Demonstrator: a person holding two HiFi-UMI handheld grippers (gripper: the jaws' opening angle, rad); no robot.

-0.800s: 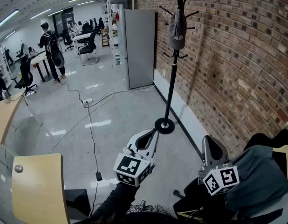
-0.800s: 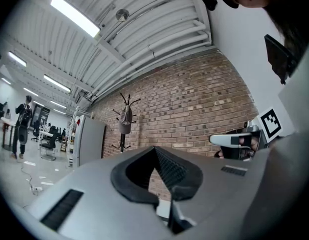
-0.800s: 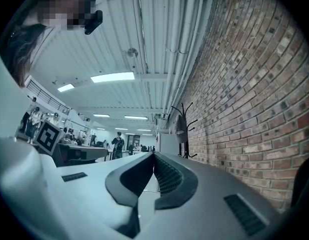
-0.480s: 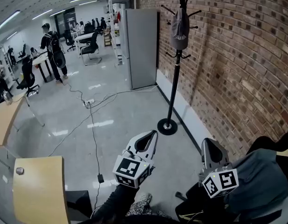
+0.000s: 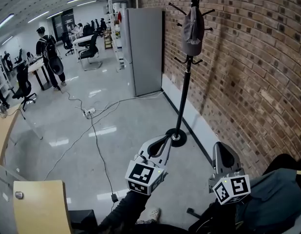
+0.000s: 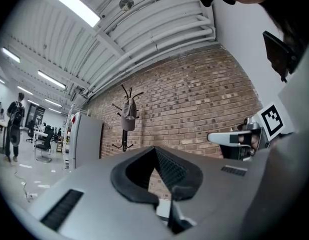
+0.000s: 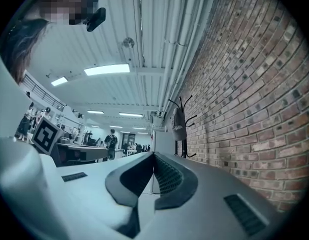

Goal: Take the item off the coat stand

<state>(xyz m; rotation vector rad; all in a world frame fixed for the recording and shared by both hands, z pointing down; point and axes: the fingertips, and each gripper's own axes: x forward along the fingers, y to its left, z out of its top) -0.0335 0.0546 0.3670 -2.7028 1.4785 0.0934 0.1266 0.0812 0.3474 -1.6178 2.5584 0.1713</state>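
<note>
**Head view, with both gripper views.** The left gripper and the right gripper are held side by side low in the frame, well apart from each other. Each one's marker cube faces the camera. In the left gripper view the two dark pads meet at the tip with nothing between them. The right gripper view shows the same: jaws together, holding nothing.

The coat stand, a black pole on a round base, rises at 12 o'clock of the left gripper and at 11 o'clock of the right. It stands on the glossy floor, close to the brick wall. A grey cap, the item to be taken, hangs near the top of the pole among the curved hooks, well apart from both grippers. In both gripper views the cap appears small, just above the closed jaw tips.

A grey cabinet stands against the wall at 11 o'clock of the stand. Cables run across the floor from a power strip at 9 o'clock of the stand's base. A person stands by desks at 10 o'clock in the frame. A wood-topped desk lies at 7 o'clock, and a dark garment at 4 o'clock beside the right gripper.
</note>
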